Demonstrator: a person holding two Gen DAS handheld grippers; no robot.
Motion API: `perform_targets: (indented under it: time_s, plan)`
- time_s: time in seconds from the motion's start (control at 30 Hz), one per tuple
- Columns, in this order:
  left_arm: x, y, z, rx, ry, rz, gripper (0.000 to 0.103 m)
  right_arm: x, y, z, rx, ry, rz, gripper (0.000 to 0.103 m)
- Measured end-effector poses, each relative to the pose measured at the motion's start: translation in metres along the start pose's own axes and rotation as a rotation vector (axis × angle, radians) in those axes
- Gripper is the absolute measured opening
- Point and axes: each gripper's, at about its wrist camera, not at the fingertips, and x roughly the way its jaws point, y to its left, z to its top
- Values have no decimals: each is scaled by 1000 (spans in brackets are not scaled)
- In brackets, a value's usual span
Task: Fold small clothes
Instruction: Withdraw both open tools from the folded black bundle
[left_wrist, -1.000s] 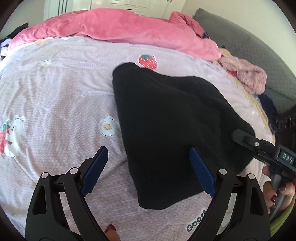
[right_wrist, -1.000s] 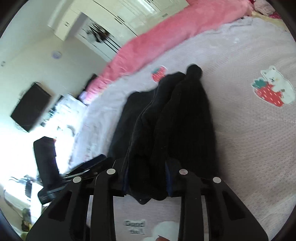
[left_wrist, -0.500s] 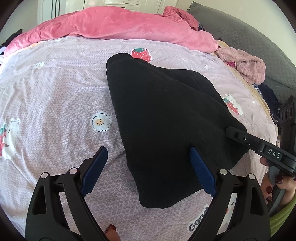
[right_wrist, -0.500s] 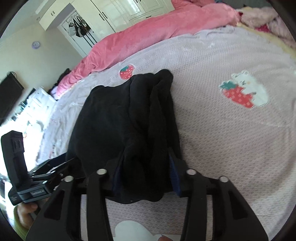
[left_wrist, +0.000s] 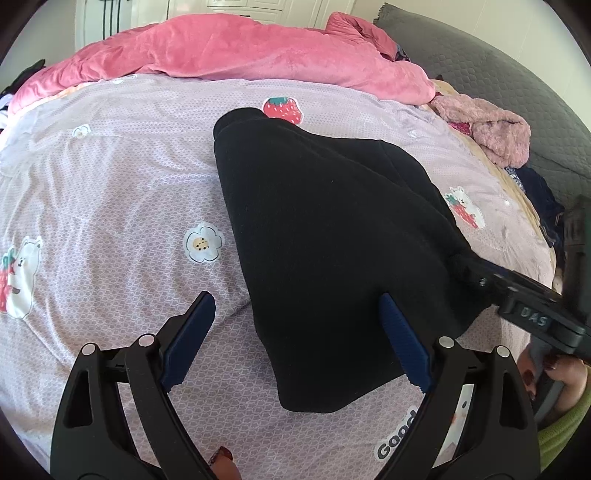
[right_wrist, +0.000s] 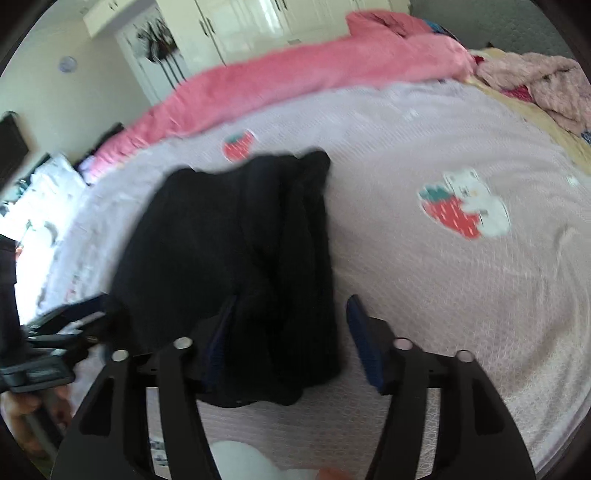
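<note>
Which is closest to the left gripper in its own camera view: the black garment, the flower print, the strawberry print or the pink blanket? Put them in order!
1. Black garment: under the left gripper's right finger.
2. Flower print: just ahead, slightly left.
3. Strawberry print: beyond the garment's far end.
4. Pink blanket: along the bed's far edge.

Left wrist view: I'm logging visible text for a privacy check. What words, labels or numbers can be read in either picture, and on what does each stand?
"Good": printed on the bedsheet, near edge; whatever follows is hidden behind the left gripper.
"DAS": on a label on the right gripper.
Right wrist view: a print on the sheet's near edge, too blurred to read.
</note>
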Motion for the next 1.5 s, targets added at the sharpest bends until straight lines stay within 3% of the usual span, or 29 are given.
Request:
perform_targets:
  time_s: [0.27, 0.4, 0.53, 0.63, 0.8, 1.03, 1.3, 1.5]
  plan:
    - [-5, 0, 0, -8, -13, 10, 83, -15, 5, 4, -17, -62, 25, 62]
    - [-15, 1, 1, -11, -38, 10, 90, -28, 9, 3, -32, -121, -3, 71]
    - [-26, 3, -1, -17, -62, 6, 93, -46, 9, 2, -29, -208, -19, 92]
    - [-35, 4, -4, -9, -80, 23, 93, -61, 8, -1, -22, -275, -12, 96]
    - [-52, 6, -12, -10, -134, 64, 93, -82, 6, -9, -12, -357, 41, 98]
    - [-77, 10, -24, -41, -194, 78, 93, -105, 9, -25, -1, -438, 47, 98]
    - [-93, 4, -49, -32, -220, 97, 94, -123, 13, -46, -17, -475, 10, 98]
    - [-98, -2, -77, -40, -202, 77, 94, -125, 18, -66, -47, -434, 11, 98]
